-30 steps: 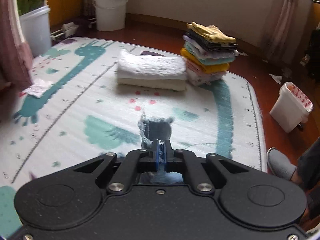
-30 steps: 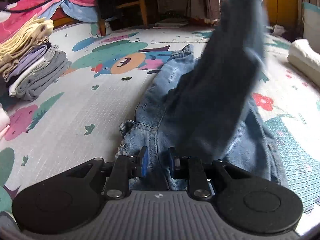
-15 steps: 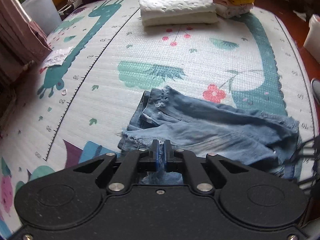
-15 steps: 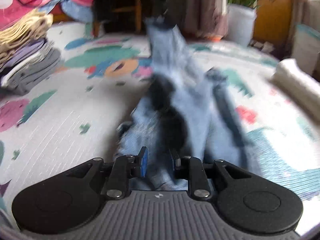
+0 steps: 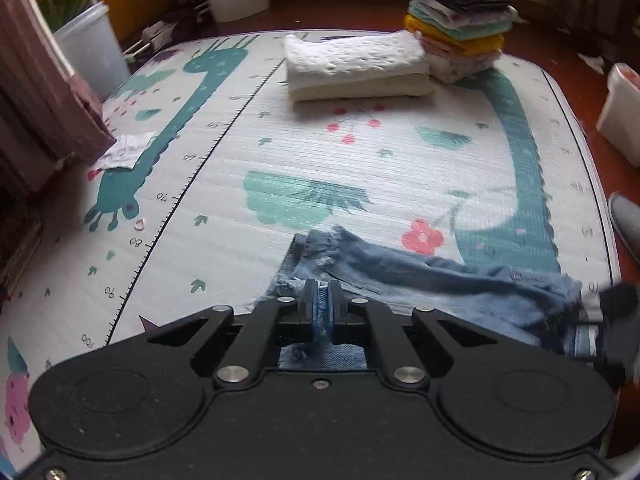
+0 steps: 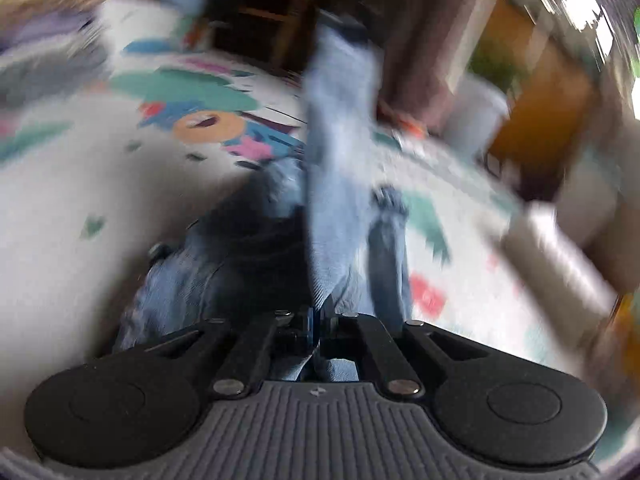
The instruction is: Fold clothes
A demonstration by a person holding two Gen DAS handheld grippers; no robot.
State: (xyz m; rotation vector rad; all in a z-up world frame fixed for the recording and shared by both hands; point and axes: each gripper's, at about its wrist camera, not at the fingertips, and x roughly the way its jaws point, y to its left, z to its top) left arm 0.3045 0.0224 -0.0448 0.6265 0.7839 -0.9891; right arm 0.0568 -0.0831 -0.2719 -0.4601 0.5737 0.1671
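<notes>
The left gripper (image 5: 323,300) stays clamped on the frayed hem of the jeans (image 5: 436,276), which a second ago hung bunched before it and now lie spread rightward on the play mat (image 5: 240,152). The right gripper (image 6: 319,322), parted earlier, has closed on denim. Beyond: folded white blanket (image 5: 356,66), then the stack of folded clothes (image 5: 460,20).

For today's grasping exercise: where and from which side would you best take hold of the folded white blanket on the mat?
Grip the white blanket at its near long edge, coming in low from the front. That side faces open mat; the clothes stack crowds its right end.
</notes>
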